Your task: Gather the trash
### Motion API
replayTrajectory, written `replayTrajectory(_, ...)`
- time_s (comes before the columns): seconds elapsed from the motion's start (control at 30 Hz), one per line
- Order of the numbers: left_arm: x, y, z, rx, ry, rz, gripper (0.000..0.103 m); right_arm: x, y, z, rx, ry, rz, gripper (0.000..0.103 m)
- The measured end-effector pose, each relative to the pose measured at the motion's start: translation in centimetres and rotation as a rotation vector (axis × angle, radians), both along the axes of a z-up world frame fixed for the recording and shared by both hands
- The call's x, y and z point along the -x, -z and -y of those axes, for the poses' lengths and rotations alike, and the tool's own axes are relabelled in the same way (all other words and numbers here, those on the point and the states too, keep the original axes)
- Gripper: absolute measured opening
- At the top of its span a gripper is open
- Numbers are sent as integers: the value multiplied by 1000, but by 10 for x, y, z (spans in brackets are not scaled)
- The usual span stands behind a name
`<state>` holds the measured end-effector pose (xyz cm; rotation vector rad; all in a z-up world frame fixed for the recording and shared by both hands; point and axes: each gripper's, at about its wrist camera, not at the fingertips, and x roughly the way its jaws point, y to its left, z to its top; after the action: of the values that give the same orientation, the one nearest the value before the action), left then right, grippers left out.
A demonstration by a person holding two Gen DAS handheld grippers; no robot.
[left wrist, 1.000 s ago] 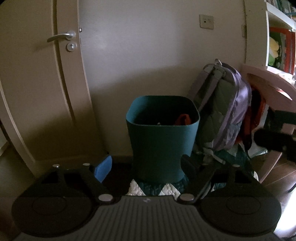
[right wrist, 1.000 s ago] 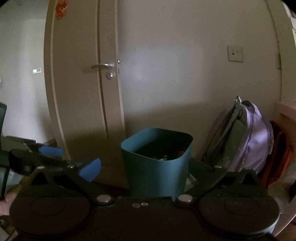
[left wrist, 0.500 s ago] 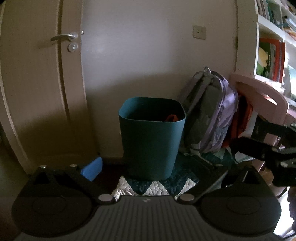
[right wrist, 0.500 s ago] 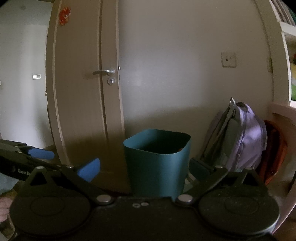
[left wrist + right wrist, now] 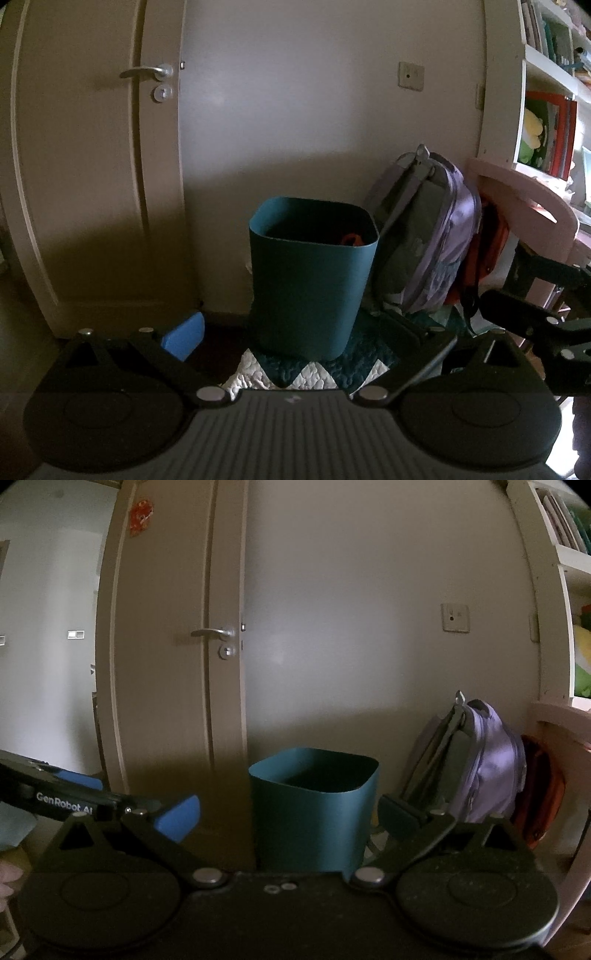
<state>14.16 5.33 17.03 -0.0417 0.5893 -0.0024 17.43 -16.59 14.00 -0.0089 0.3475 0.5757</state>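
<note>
Teal waste bin (image 5: pixel 314 280), upright on quilted mat (image 5: pixel 303 373) against wall.
Orange item (image 5: pixel 351 239) inside; purple backpack (image 5: pixel 432 236) just beside. Left gripper (image 5: pixel 291 336) and right gripper (image 5: pixel 290 818): fingers spread wide, empty, facing bin.

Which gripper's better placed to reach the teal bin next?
Left, marginally. Both the left gripper and the right gripper are open, empty and facing the teal bin, but it looms nearer in the left view.
</note>
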Motion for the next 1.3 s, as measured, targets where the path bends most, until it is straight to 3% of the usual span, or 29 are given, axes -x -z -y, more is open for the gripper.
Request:
replayTrajectory(0.67, 17, -13, 11, -49, 21, 82, 102, 9, -10, 4, -33, 22, 34, 103)
replayTrajectory(1.3, 15, -11, 11, -43, 25, 78, 102, 11, -11, 4, -36, 19, 24, 103)
